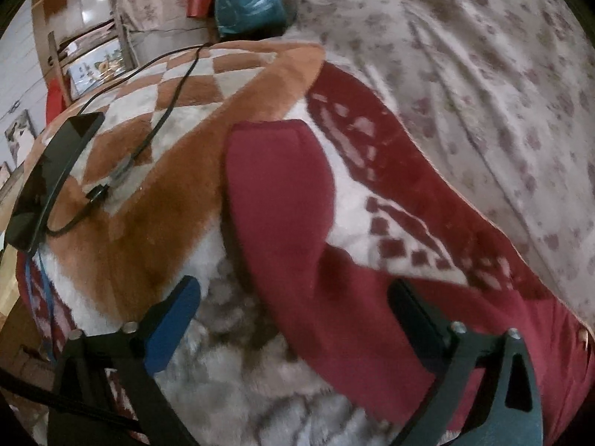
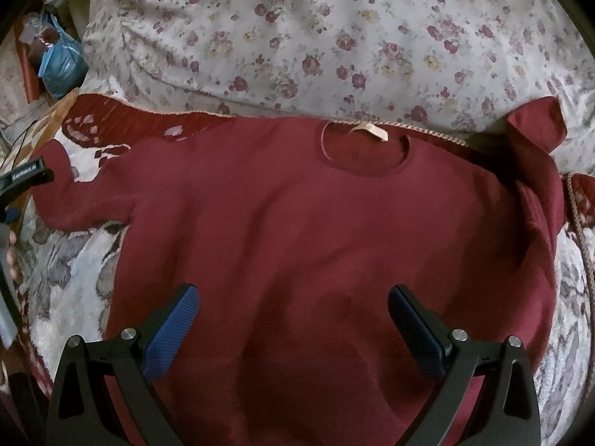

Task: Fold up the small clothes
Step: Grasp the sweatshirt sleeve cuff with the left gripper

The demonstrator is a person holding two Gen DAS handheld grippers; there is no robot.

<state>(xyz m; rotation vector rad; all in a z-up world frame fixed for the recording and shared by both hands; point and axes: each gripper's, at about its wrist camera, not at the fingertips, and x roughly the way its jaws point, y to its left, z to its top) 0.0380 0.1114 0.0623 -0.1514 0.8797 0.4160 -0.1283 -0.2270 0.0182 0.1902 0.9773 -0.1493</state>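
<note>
the left gripper (image 1: 293, 319) is held wide open, empty, over the sleeve (image 1: 279, 200), whose length runs ahead from it; the sweater (image 2: 316, 230) is spread flat on the bed, under the open right gripper (image 2: 293, 319).

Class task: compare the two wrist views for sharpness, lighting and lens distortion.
Left wrist view: motion-smeared, the red sleeve and blanket soft. Right wrist view: sharper, sweater dim, the floral sheet brighter. Both bulge fisheye-style, corners black.
</note>
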